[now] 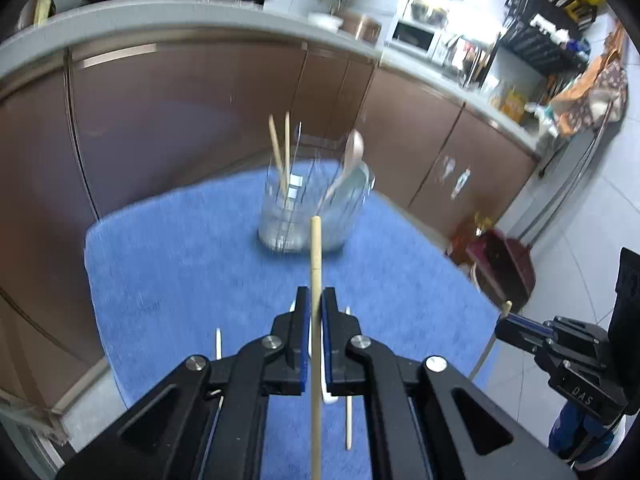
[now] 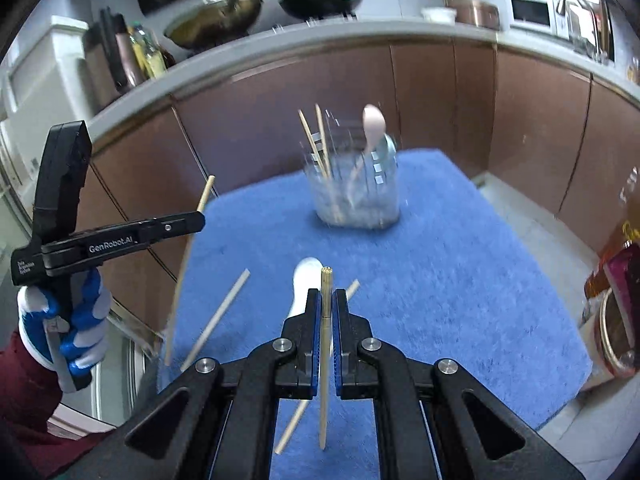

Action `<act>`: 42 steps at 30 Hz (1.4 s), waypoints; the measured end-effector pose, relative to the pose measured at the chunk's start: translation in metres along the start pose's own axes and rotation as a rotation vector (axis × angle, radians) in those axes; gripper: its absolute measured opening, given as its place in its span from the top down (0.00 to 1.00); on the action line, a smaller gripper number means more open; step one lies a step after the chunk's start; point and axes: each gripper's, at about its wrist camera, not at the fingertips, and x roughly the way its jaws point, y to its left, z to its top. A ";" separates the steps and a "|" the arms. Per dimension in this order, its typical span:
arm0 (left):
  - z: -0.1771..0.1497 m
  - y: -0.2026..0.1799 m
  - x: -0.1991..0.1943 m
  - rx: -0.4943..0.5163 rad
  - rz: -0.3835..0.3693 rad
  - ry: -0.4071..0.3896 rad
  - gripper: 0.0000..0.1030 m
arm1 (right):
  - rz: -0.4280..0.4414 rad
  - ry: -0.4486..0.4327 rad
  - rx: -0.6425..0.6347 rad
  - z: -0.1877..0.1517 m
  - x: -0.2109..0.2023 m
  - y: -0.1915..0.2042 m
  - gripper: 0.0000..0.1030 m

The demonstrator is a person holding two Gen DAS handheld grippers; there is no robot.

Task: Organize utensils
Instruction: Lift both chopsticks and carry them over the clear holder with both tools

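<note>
Both grippers are clamped on a chopstick each: left gripper (image 1: 316, 304) and right gripper (image 2: 327, 304). "GenRobot.AI" printed on the left one. Glass jar (image 2: 356, 196) sits ahead of both.

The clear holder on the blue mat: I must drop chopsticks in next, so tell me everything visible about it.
The clear holder looks like transparent glass or plastic, blurred in both views. It stands upright at the far side of the blue mat, apart from both claws. Two wooden chopsticks lean out on its left side; a pink spoon leans out on its right, bowl up.
</note>
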 end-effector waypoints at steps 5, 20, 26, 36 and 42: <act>0.040 -0.004 -0.015 -0.025 -0.011 -0.105 0.96 | 0.029 -0.097 -0.019 0.030 -0.018 0.008 0.95; 0.179 -0.001 0.051 -0.117 0.027 -0.386 0.96 | 0.045 -0.420 -0.059 0.170 0.015 0.006 0.95; 0.195 0.007 0.101 -0.134 0.071 -0.446 0.96 | -0.012 -0.477 -0.078 0.195 0.057 -0.008 0.95; 0.185 0.026 0.162 -0.200 0.120 -0.447 0.96 | -0.058 -0.461 -0.086 0.189 0.120 -0.026 0.95; 0.164 0.028 0.186 -0.184 0.144 -0.454 0.95 | -0.072 -0.410 -0.101 0.174 0.143 -0.028 0.95</act>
